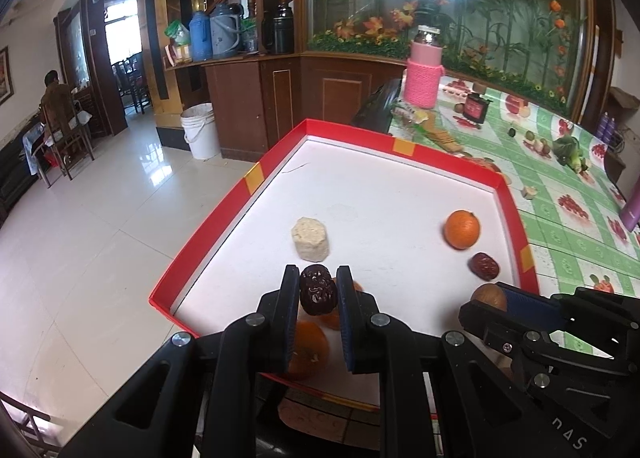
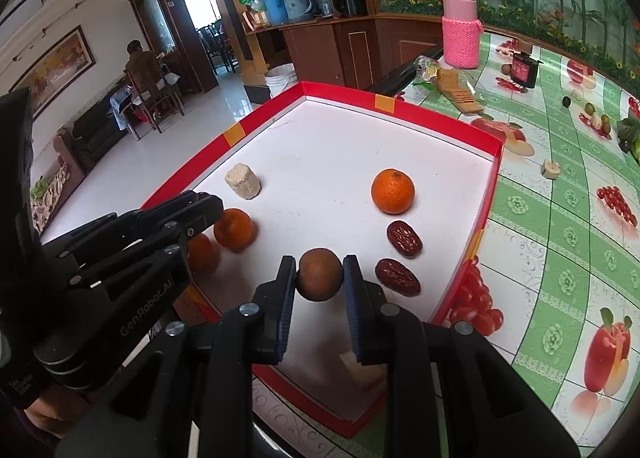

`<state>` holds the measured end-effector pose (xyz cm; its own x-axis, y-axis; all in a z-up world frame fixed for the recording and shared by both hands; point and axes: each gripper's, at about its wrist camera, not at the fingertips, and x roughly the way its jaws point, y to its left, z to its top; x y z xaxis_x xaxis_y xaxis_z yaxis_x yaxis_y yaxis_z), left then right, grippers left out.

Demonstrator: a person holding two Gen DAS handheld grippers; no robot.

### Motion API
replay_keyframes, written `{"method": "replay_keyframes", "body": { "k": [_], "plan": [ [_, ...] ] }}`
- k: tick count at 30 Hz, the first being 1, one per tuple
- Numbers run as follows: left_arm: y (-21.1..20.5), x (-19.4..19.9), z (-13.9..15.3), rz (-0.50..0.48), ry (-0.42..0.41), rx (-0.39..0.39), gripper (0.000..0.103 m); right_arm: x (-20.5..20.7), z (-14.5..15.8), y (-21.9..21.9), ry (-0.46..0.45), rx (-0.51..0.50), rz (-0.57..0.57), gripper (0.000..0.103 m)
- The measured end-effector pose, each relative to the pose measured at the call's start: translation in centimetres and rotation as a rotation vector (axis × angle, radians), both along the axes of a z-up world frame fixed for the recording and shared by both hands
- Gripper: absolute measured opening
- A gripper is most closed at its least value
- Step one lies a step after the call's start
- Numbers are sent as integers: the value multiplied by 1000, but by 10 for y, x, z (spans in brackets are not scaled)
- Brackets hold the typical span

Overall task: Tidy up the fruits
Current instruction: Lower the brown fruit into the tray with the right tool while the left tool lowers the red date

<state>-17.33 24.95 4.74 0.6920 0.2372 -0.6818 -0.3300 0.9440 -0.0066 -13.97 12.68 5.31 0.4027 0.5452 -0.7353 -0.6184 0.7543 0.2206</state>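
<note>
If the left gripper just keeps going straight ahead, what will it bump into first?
Probably the pale beige block. The left gripper, shut on a dark red date, points at it across the white tray floor, with nothing between them. The gripper's height over the tray is unclear, so it might pass above.

Red-rimmed tray point(image 2: 400, 103), frame centre: three oranges point(image 2: 392, 191), two loose red dates point(image 2: 404, 238); one date point(image 1: 318, 289) and brown round fruit point(image 2: 320, 274) held in jaws.

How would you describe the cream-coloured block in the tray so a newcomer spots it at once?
Find the red-walled tray with the white floor. Near its left wall, beyond two oranges, stands the cream block: pale, crumbly and faceted, unlike the round fruits.
</note>
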Motion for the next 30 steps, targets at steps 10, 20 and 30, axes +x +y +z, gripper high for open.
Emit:
{"method": "replay_keyframes", "body": {
  "k": [10, 20, 30],
  "plan": [
    [15, 3, -8, 48, 21, 11, 17, 4, -8, 15, 4, -13, 13, 26],
    [18, 8, -14, 61, 43, 11, 17, 15, -19, 19, 27, -30, -12, 26],
    [9, 16, -10, 37, 38, 31, 17, 19, -21, 19, 9, -35, -27, 26]
  ]
}}
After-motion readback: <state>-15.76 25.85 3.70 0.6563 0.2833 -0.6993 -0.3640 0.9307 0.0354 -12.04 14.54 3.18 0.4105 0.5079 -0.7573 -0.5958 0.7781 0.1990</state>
